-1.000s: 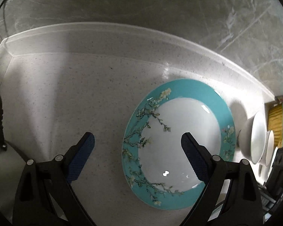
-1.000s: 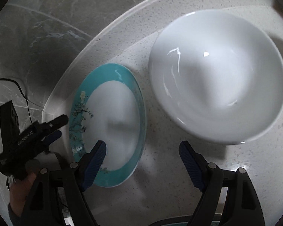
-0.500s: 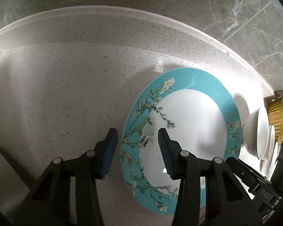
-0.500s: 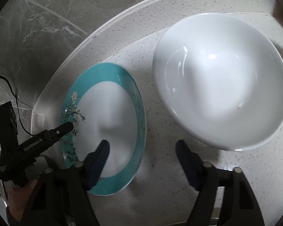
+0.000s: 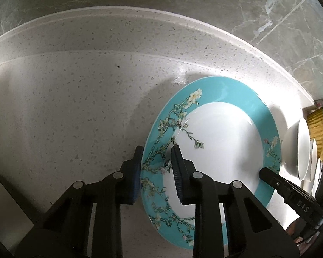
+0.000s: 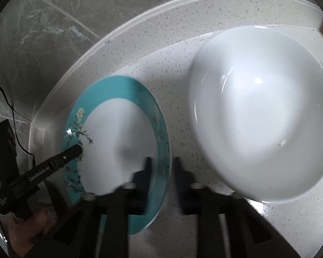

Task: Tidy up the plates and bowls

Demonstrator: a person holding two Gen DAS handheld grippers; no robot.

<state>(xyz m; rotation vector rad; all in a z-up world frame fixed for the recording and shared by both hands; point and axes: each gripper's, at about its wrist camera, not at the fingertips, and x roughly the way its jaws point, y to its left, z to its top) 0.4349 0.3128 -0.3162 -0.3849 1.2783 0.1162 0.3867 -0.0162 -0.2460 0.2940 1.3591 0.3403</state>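
Left tongs [image 5: 157,167]: narrowed astride teal plate [image 5: 215,133] rim, grip unconfirmed. Right tongs [image 6: 161,167]: blurred, straddling opposite rim, closure indeterminable. White bowl [image 6: 258,116] adjacent.

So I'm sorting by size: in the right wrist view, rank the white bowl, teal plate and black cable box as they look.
1. white bowl, though it sits nearer the camera
2. teal plate
3. black cable box, partly cut off
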